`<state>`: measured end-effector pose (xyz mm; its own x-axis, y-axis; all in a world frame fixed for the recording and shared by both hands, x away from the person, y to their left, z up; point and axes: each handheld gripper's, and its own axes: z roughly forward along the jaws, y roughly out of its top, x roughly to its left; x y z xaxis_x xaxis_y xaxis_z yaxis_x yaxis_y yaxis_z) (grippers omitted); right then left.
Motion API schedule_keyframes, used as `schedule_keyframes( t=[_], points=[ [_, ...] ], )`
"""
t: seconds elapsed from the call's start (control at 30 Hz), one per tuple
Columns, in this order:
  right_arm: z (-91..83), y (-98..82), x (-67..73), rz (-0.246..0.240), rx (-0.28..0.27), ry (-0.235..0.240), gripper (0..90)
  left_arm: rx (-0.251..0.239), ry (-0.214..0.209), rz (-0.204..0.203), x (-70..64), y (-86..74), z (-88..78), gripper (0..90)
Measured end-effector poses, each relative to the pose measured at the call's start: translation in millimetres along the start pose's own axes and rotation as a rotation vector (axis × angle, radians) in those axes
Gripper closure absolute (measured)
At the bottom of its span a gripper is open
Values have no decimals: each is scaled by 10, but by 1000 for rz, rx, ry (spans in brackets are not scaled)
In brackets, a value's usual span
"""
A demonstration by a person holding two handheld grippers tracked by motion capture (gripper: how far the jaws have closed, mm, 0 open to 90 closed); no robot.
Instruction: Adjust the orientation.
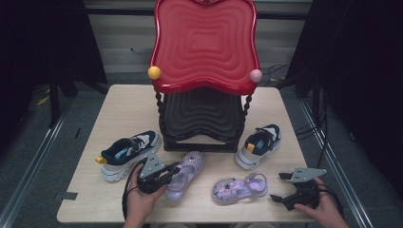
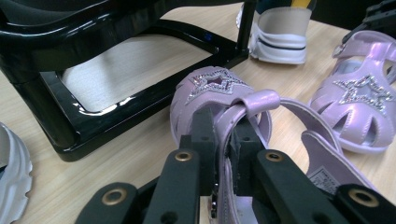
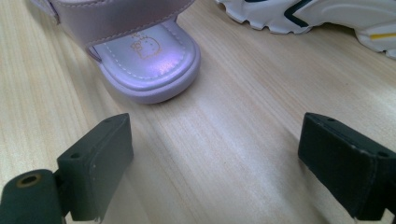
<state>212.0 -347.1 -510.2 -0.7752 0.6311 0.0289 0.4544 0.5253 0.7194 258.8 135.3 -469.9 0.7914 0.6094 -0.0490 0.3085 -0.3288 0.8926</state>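
Note:
Two lilac sandals with glittery stars lie at the front of the wooden table (image 1: 124, 108). My left gripper (image 1: 174, 169) is shut on the left sandal (image 1: 189, 172). In the left gripper view its jaws (image 2: 223, 122) pinch that sandal's (image 2: 211, 89) side wall just behind the strap loop, and the other sandal (image 2: 360, 108) lies to the right. My right gripper (image 1: 277, 186) stands open just right of the second sandal (image 1: 240, 188). In the right gripper view, bare table lies between its jaws (image 3: 215, 129), short of the sandal's heel (image 3: 145, 61).
A two-tier shoe rack with a red wavy top (image 1: 204, 47) and a black lower shelf (image 1: 202, 116) stands mid-table. A navy and white sneaker (image 1: 126, 152) lies to its left, its pair (image 1: 259, 144) to its right. The rack's black base frame (image 2: 116, 116) is close ahead of the left gripper.

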Motion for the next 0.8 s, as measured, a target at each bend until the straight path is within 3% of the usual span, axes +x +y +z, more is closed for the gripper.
schedule_keyframes(
  t=[0.8],
  points=[
    [0,0,0,0,0,1,96,-30,-10,-12,-5,200,-154,830]
  ],
)
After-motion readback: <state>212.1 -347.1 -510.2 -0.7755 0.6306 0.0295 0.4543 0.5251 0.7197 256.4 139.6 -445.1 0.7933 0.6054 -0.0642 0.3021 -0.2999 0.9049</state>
